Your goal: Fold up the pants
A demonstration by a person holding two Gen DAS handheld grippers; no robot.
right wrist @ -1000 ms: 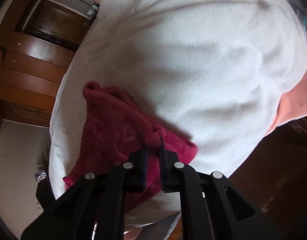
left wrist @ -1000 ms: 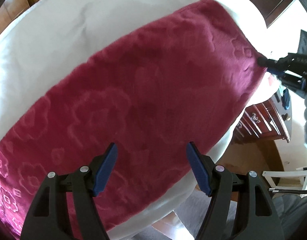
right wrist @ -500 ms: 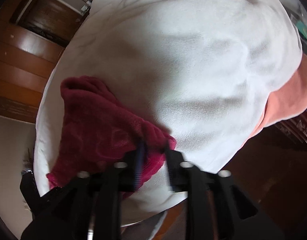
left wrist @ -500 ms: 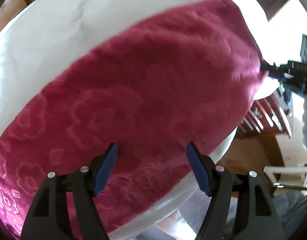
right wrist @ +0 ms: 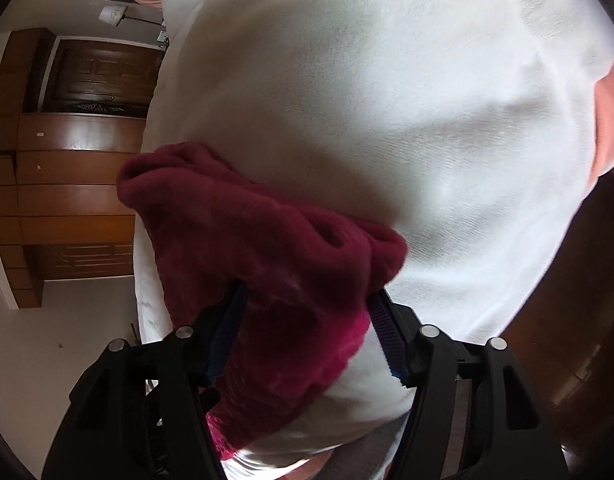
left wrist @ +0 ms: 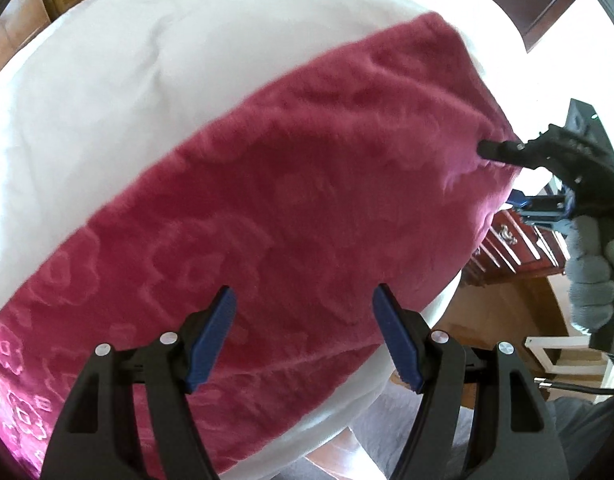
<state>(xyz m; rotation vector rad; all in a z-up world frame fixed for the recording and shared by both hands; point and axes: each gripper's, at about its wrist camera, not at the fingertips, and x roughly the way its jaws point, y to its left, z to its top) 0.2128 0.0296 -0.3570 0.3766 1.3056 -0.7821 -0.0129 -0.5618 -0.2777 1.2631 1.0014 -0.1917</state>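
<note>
Both grippers are apart: the left gripper hovers spread above the red pants lying flat on the white bed, and the right gripper has just been opening, bunched pants end between its jaws

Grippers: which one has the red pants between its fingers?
The right gripper: its just-opened jaws straddle the bunched pants end. The left gripper hangs open above them.

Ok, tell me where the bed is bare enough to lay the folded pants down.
The white sheet beyond the pants' far long edge lies bare, and so does the wide stretch past their bunched end. The near bed edge is crowded: the pants run almost to it.
</note>
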